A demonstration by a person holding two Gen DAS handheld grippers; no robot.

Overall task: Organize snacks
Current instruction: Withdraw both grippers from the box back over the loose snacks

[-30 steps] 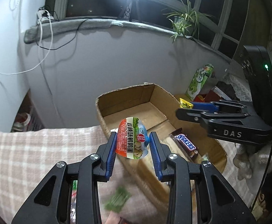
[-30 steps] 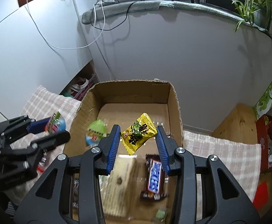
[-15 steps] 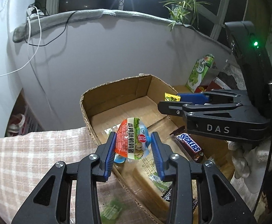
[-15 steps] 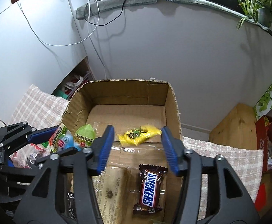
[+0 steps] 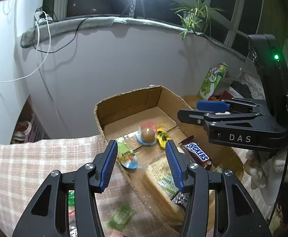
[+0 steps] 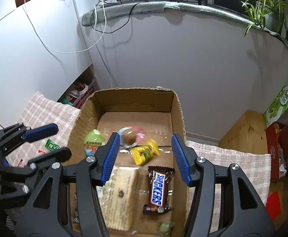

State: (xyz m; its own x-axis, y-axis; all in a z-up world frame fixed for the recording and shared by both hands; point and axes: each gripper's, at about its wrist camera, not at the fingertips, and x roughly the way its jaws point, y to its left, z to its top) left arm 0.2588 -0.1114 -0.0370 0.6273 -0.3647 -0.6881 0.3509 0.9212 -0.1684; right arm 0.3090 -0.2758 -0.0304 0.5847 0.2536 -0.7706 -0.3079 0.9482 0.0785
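Both drops done: my left gripper [image 5: 141,163] & right gripper [image 6: 145,157] now spread, empty. Egg cup [image 5: 146,136] + yellow pack [image 6: 144,154] blurry mid-frame in the box [image 6: 178,106]. More snacks wait lower left on cloth [image 5: 25,158].

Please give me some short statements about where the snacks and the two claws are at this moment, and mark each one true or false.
1. The left claw is open and holds nothing. True.
2. The right claw grips the yellow packet. False: it is open, and the packet lies in the cardboard box.
3. The Snickers bar lies inside the box. True.
4. The box is closed with flaps. False: its top is open.
5. A small green packet lies on the checked cloth, outside the box. True.
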